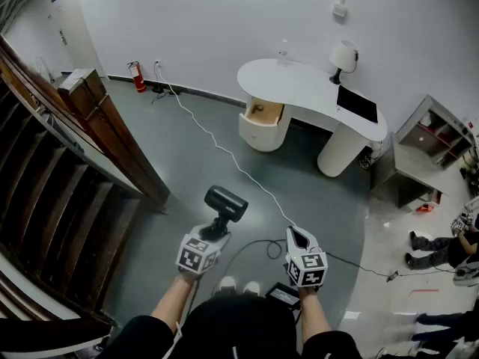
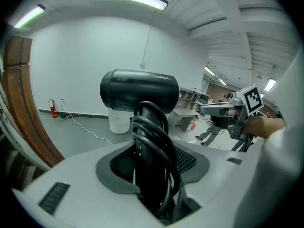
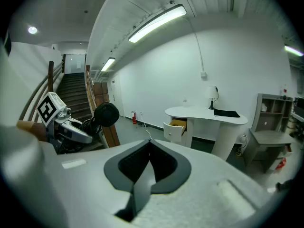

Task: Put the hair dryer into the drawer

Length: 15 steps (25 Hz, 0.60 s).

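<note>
At the left of the frame we see wooden stairs. In the upper left a red extinguisher stands against the wall, and a white cable snakes from near it across the grey floor toward the centre. In the upper right, a curved white desk bears a lamp and a flat black pad. A grey shelf stands beside it. A person's legs show at the right edge.

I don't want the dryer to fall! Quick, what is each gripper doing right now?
Left gripper: shut on the hair dryer, gripping its handle.
Right gripper: shut, holding nothing.
</note>
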Tool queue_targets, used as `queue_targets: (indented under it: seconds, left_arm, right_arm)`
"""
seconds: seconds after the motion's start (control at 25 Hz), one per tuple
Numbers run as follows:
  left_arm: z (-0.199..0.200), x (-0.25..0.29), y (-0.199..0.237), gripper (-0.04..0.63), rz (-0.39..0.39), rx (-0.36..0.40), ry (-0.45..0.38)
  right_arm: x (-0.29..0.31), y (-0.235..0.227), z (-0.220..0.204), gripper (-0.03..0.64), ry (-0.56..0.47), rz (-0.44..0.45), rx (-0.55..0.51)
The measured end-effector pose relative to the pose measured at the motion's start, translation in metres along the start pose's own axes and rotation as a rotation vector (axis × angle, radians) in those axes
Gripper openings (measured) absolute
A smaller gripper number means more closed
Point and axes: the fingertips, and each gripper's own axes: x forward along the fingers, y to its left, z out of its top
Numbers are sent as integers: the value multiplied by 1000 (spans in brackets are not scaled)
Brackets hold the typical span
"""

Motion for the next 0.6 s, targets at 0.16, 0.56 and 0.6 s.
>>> queue_targets:
  seconds: [0.16, 0.56, 0.6]
  left_arm:
    - [-2, 2, -6, 199, -3, 12, 1]
    - [-3, 4, -14, 200, -23, 23, 5]
    - [-4, 3, -14, 201, -25, 24, 7]
  right_arm:
    - [-5, 0, 2, 5, -33, -5, -18]
    - [-7, 3, -2, 5, -28, -12, 21]
    - [-7, 4, -3, 5, -27, -8, 34]
